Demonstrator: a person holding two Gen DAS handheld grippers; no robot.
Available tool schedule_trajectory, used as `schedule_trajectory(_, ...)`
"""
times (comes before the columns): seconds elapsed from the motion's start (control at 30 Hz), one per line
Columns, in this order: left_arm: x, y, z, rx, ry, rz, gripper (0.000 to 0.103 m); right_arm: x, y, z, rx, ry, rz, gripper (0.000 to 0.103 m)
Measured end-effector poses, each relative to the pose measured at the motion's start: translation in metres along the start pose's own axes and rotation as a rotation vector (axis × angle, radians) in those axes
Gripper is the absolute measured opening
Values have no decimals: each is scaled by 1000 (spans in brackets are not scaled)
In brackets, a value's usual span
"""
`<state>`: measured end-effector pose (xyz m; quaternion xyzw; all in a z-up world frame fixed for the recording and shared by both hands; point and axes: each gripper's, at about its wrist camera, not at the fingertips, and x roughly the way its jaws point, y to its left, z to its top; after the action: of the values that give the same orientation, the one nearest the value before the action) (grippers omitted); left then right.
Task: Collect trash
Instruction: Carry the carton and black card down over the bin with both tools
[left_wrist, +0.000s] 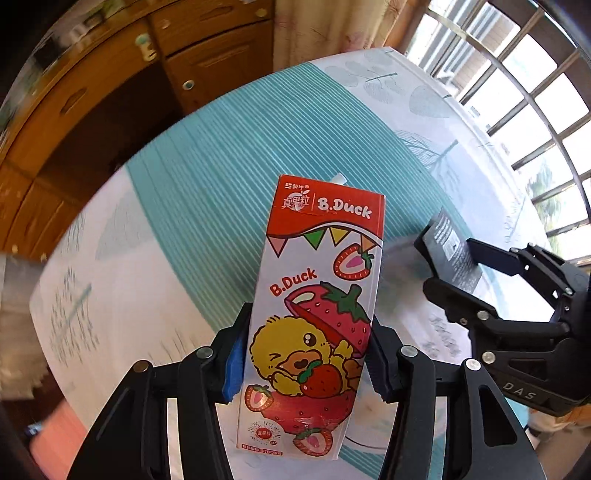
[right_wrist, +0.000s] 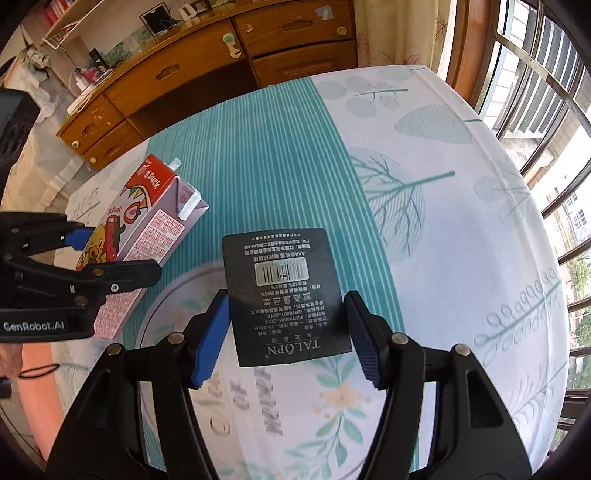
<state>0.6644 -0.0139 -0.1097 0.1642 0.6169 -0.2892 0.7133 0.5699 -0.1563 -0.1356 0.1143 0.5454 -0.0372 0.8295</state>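
Note:
A strawberry milk carton (left_wrist: 321, 280) with a yellow duck print stands upright between the blue pads of my left gripper (left_wrist: 309, 314), which is shut on its lower sides. In the right wrist view the same carton (right_wrist: 155, 221) leans at the left, held by the left gripper (right_wrist: 120, 254), its white straw spout pointing up. My right gripper (right_wrist: 286, 295) is shut on a flat black packet (right_wrist: 280, 258) with a barcode label, gripped by its two side edges. From the left wrist view the right gripper (left_wrist: 424, 266) and black packet (left_wrist: 450, 247) hang at the right.
Below both grippers lies a bed sheet (right_wrist: 424, 221) with teal stripes and leaf prints. A wooden drawer cabinet (right_wrist: 192, 66) stands behind it, with a curtain (right_wrist: 399, 33) and a barred window (right_wrist: 535, 92) to the right. Something pink (right_wrist: 37, 387) lies at the lower left.

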Motion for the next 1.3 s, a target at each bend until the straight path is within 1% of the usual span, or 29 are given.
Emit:
schedule_trajectory(0.13, -23, -20, -44, -101, -19, -27, 53, -33, 0, -25, -28, -18, 34, 59)
schedule_trajectory(0.17, -30, -33, -56, -124, -25, -29, 53, -43, -1, -32, -35, -23, 44, 59)
schedule_trajectory(0.43, -86, -121, -153, -266, -129, 23, 53, -136, -28, -105, -134, -63, 108, 59)
schedule_trajectory(0.5, -101, -149, -183, -297, -164, 34, 53, -161, -37, -126, -168, -78, 118, 59)
schedule_trajectory(0.53, -105, -171, -196, -313, -182, 40, 53, -173, -41, -134, -182, -84, 125, 59)
schedule_trajectory(0.63, -120, -218, -237, -355, -237, 56, 53, -210, -57, -165, -235, -109, 144, 59)
schedule_trajectory(0.83, -146, -315, -310, -427, -299, 74, 53, -277, -91, -230, -319, -132, 195, 59)
schedule_trajectory(0.93, -152, -355, -342, -451, -309, 86, 53, -299, -103, -259, -350, -121, 218, 59)
schedule_trajectory(1.07, -147, -395, -380, -495, -294, 77, 53, -316, -120, -306, -364, -68, 246, 59)
schedule_trajectory(1.17, -135, -408, -398, -518, -270, 75, 53, -316, -130, -334, -366, -24, 251, 59)
schedule_trajectory(1.3, -120, -422, -417, -513, -239, 87, 53, -304, -144, -369, -332, 49, 257, 59)
